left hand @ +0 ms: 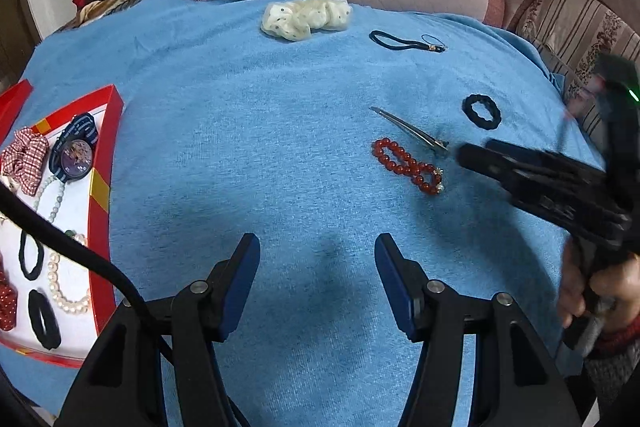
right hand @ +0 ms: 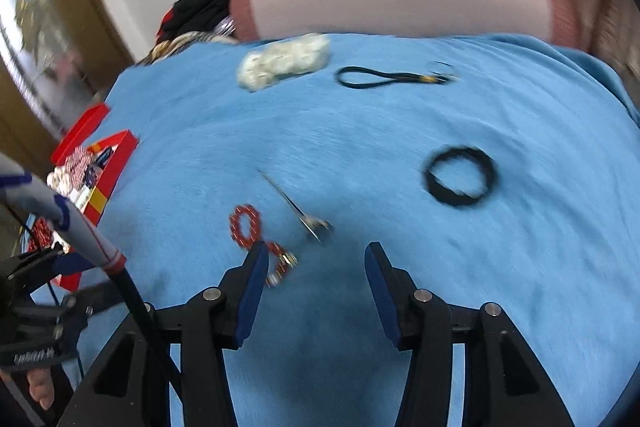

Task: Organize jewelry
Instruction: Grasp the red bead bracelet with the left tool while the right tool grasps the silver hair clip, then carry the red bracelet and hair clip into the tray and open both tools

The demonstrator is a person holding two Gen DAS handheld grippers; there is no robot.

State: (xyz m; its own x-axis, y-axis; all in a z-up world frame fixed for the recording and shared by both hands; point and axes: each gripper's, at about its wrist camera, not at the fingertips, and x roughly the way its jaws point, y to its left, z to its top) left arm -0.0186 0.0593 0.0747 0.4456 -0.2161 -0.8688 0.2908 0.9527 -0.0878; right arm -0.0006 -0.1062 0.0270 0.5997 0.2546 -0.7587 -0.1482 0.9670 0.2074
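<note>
Right fingers apart, empty — red bead bracelet just beside left one.

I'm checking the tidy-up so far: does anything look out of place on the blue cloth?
Yes. A red bead bracelet, a metal clip and hair ties lie loose on the blue cloth, outside the red tray.

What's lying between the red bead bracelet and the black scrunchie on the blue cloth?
A silver hair clip lies slantwise between the red bead bracelet and the black scrunchie, close to the bracelet. The left wrist view shows it sharply; the right wrist view is blurred.
</note>
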